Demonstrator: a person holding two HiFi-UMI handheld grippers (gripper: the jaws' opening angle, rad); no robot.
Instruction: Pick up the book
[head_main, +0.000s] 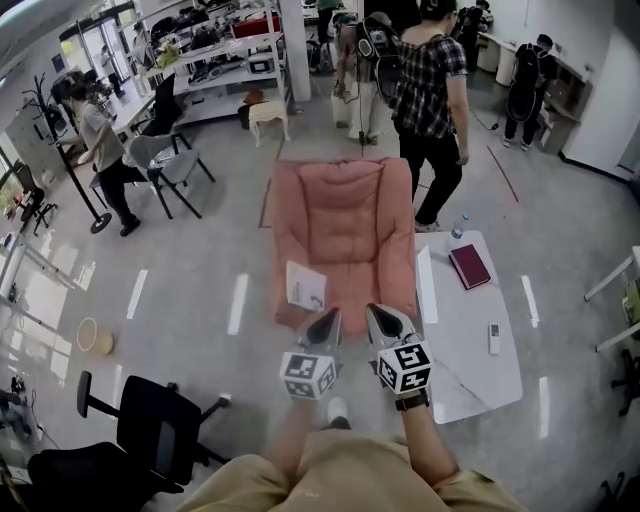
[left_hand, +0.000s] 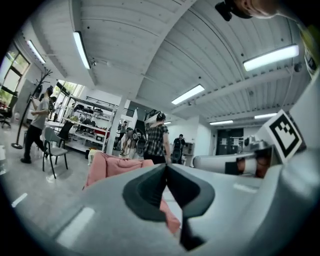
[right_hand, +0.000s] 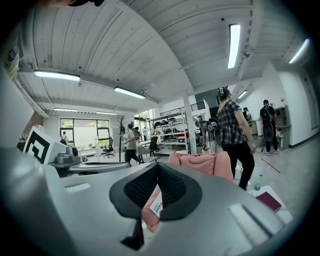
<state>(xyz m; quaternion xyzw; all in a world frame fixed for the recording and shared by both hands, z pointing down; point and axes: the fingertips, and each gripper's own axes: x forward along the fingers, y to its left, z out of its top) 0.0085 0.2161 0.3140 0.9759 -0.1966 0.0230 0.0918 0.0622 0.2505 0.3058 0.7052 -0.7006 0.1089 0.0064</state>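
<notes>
**Entry: book on armchair, not yet gripped; hazards noted**

Item. White book (head_main: 305, 285), thin, lying flat on the seat of the pink armchair (head_main: 345, 215), toward the seat's front left corner and close to the front edge.

Tools. The left gripper (head_main: 328, 318) and the right gripper (head_main: 385, 315) hover side by side just in front of the armchair's front edge. Both point at the chair. Each has its jaws pressed fully together with nothing between them. Neither touches the book.

Also present. White table (head_main: 470, 370) just right of the armchair, carrying a maroon book (head_main: 469, 266) and a small remote (head_main: 493, 338). A person in a checked shirt (head_main: 430, 90) stands behind the armchair to its right.

Hazards, as judged:
- Closed jaws. If they arrive at the book unopened, they will likely shove it rather than take it. Being so near the front edge, it could slide off onto the floor.
- Soft seat. The cushion probably gives under pressure, so a jaw pushed down beside the book may sink and tip it instead of getting beneath.
- Thin cover. Pinching only the top cover could let the pages fan open and the book sag or slip.
- Two books. The task names no colour, so the maroon one right of the armchair could be taken by mistake.
- Crowding. The grippers sit close together and may knock each other on the reach.
</notes>
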